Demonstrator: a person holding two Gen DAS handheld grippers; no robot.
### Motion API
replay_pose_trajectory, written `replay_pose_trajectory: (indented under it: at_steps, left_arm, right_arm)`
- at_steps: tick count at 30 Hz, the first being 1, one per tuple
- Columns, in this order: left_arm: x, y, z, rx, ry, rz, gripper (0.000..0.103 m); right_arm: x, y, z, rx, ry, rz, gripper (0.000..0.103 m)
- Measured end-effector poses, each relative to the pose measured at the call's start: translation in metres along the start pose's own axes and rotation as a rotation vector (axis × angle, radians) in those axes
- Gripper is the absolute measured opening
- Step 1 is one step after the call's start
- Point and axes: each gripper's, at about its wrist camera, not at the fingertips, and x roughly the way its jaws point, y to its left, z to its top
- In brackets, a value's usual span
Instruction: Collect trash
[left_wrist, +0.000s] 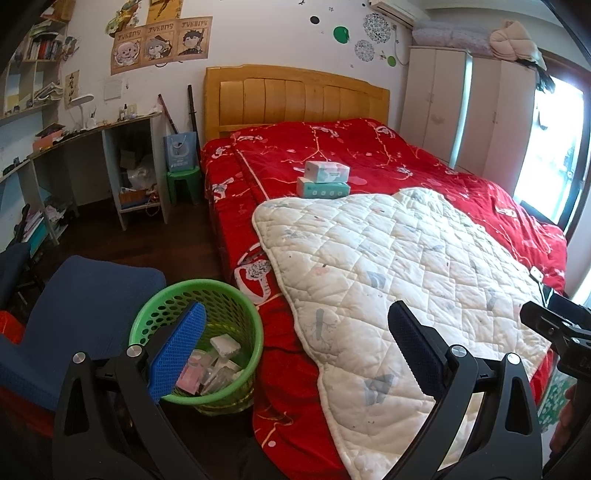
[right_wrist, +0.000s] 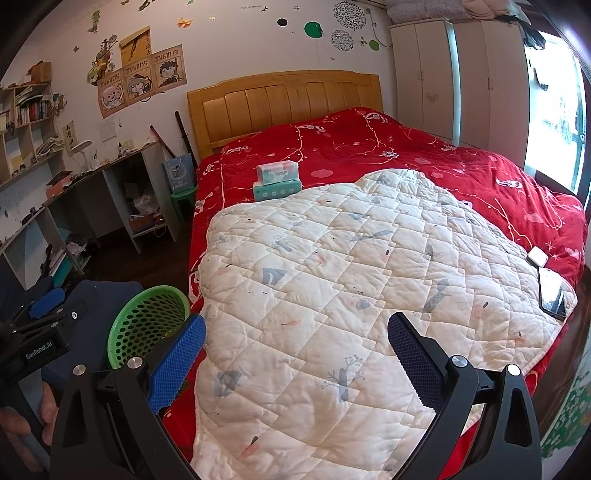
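Observation:
A green mesh waste basket (left_wrist: 236, 314) stands on the floor against the bed's near left side and holds several pieces of white and pink packaging (left_wrist: 212, 365). In the right wrist view only the basket's (right_wrist: 147, 325) rim and inner wall show. My left gripper (left_wrist: 295, 336) hangs open above the basket and the bed's edge, with nothing between its fingers. Over the white quilted blanket (right_wrist: 332, 280) my right gripper (right_wrist: 295, 339) is open too and empty. Each gripper appears at the edge of the other's view, held by a hand.
A red bedspread (left_wrist: 369, 155) covers the bed, with two stacked tissue packs (left_wrist: 325, 181) near the headboard. A phone (right_wrist: 552, 293) and a small white case (right_wrist: 537, 256) lie at the blanket's right edge. A blue chair (left_wrist: 81, 317) is left of the basket, a desk (left_wrist: 92, 133) beyond.

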Motion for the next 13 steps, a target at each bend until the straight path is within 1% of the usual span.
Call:
replay_pose_trajectory:
  at_steps: [13]
  left_arm:
    - [0.0017, -0.0016, -0.0003, -0.007, 0.006, 0.007, 0.097]
  right_arm:
    - [0.0025, -0.0001, -0.0026, 0.001, 0.001, 0.002, 0.096]
